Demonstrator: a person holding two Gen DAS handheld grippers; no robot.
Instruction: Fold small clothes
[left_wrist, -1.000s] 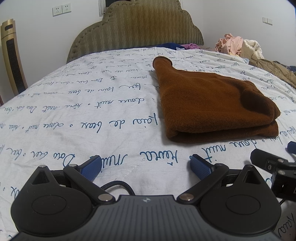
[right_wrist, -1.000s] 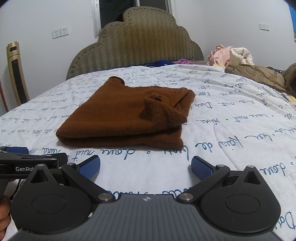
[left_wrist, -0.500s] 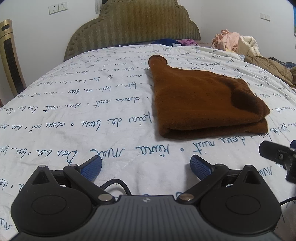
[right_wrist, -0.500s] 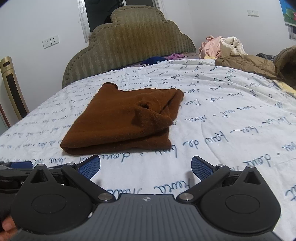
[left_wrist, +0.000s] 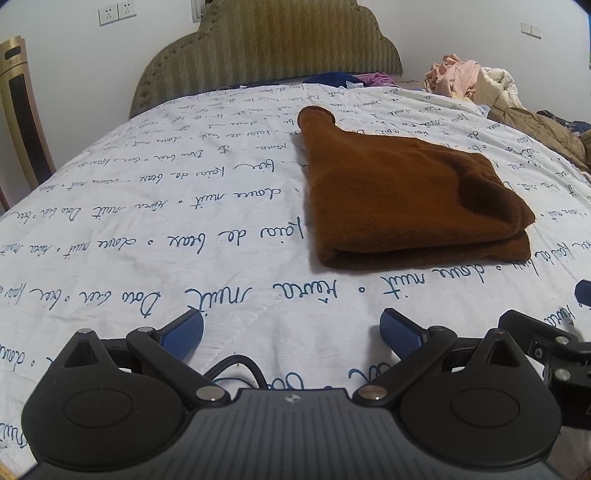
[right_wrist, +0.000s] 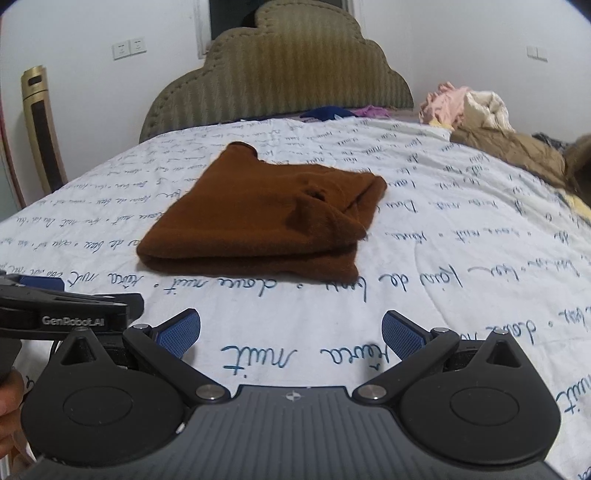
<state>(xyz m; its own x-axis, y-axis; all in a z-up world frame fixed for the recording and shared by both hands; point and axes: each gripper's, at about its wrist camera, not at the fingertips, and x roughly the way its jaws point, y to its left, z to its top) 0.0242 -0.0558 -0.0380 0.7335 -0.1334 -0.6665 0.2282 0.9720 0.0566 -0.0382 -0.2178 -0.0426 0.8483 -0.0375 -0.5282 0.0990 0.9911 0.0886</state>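
A brown knitted garment (left_wrist: 399, 199) lies folded into a thick rectangle on the white bedspread, with its doubled edge facing me; it also shows in the right wrist view as the brown garment (right_wrist: 266, 218). My left gripper (left_wrist: 291, 332) hovers open over bare bedspread, short of the garment and left of its near edge. My right gripper (right_wrist: 291, 332) is open too, empty, a little back from the garment's near edge. Each view catches the other gripper at its side.
The bedspread (left_wrist: 147, 221) is white with blue handwriting print. A padded headboard (right_wrist: 277, 74) stands at the far end. A pile of loose clothes (right_wrist: 480, 118) and a tan jacket lie at the far right. A gold-coloured standing appliance (left_wrist: 22, 110) is at the left wall.
Both grippers have drawn back and risen a little from the folded garment, so it looks smaller and farther away. Both stayed open and the garment has not moved.
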